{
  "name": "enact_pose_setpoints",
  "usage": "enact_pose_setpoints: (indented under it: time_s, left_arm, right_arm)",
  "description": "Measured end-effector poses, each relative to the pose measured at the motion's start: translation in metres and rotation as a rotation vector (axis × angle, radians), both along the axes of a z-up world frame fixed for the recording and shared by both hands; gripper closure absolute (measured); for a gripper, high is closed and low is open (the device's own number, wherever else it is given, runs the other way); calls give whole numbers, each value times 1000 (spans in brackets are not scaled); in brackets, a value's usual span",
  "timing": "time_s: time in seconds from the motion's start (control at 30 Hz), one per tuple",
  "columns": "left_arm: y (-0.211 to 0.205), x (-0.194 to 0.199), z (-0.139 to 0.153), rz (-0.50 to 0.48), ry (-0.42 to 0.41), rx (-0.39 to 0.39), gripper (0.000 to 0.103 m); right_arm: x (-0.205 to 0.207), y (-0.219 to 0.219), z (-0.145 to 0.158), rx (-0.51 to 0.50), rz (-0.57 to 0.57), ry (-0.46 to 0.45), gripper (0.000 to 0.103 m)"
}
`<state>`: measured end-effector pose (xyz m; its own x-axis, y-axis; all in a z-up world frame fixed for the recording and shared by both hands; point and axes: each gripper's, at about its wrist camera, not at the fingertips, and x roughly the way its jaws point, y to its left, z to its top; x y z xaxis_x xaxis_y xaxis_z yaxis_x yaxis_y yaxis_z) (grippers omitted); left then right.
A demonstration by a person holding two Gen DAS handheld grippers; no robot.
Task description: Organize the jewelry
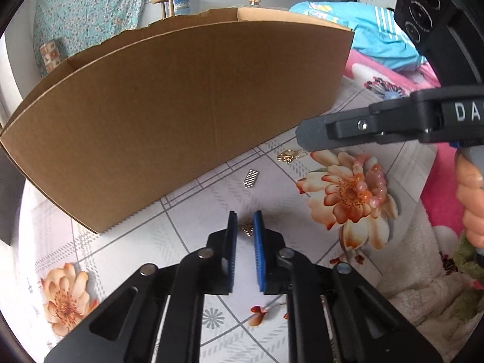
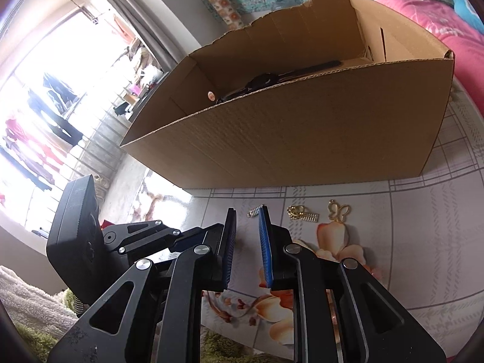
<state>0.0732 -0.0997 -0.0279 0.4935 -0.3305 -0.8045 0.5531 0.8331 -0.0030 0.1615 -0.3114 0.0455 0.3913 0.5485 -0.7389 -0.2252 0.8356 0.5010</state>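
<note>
A brown cardboard box (image 1: 169, 115) stands on a floral tablecloth; in the right wrist view (image 2: 302, 133) it holds a black watch (image 2: 266, 83). My left gripper (image 1: 245, 215) is open, its jaws on either side of a small gold piece (image 1: 246, 229) lying on the cloth. A silver clip (image 1: 251, 178), a gold piece (image 1: 289, 155) and a pink bead bracelet (image 1: 375, 181) lie ahead. My right gripper (image 2: 247, 211) is open and empty, low over the cloth near a silver clip (image 2: 255, 211), gold ring pieces (image 2: 301, 213) and a gold butterfly pendant (image 2: 338, 210).
The right gripper's body (image 1: 393, 121) reaches in from the right in the left wrist view. The left gripper's body (image 2: 78, 236) shows at the left in the right wrist view. A pink blanket (image 2: 453, 30) lies behind the box. A white fleece (image 1: 423, 272) borders the cloth.
</note>
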Motion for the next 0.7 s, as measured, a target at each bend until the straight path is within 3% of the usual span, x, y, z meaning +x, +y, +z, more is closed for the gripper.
enact_pose_setpoints:
  time_s: [0.3,0.47,0.7]
  left_arm:
    - [6,-1,3,39,-13,-2,101]
    - [33,2,10,109,-8,-44,101]
    - [48,-4,12,139,-7,-69,101]
  right_arm:
    - [-1,10,0,-93,30,-37,86]
    - [-2,38,-6,-261,86,-95,77]
    - [10,68,-22,-430,204,-144,77]
